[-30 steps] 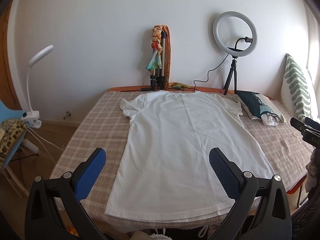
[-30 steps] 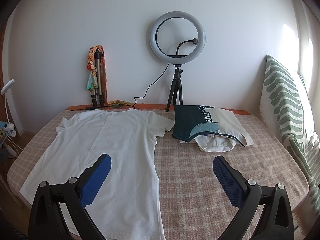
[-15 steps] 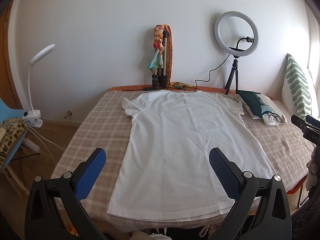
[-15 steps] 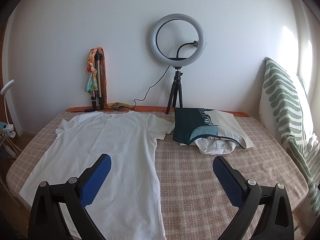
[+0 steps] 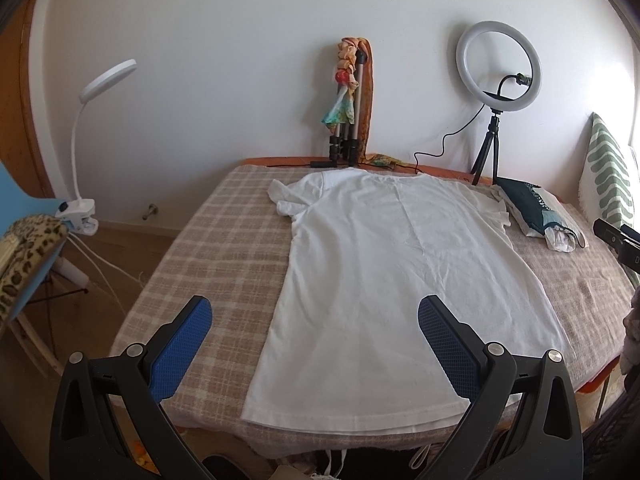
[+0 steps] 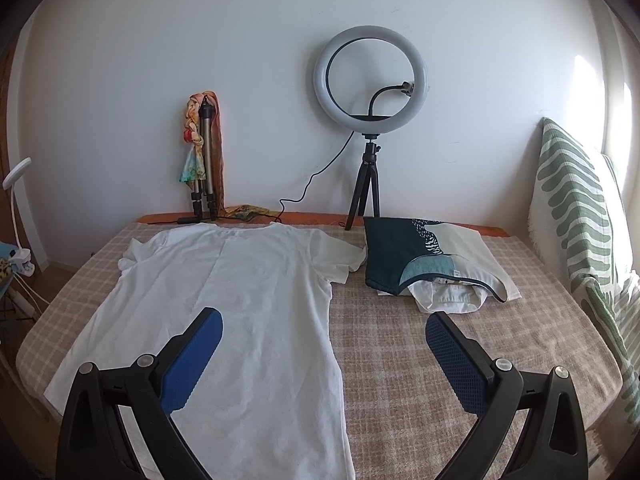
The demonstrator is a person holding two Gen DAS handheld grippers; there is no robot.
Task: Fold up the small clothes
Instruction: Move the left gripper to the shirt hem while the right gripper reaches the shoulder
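A white T-shirt (image 5: 384,280) lies flat on the checked table cloth (image 5: 224,248), collar toward the far wall, hem at the near edge. It also shows in the right wrist view (image 6: 240,300). My left gripper (image 5: 314,316) is open and empty, held above the shirt's near left part. My right gripper (image 6: 322,332) is open and empty, above the shirt's right edge. A part of the right gripper shows at the right edge of the left wrist view (image 5: 618,240).
A dark green and cream tote bag with folded clothes (image 6: 432,264) lies at the back right. A ring light on a tripod (image 6: 370,80) and a folded tripod with a scarf (image 6: 204,160) stand by the wall. A striped cushion (image 6: 580,220) is right; a clip lamp (image 5: 88,140) is left.
Both grippers have drawn back slightly and the left view has shifted left. The shirt has not moved and both grippers stay open.
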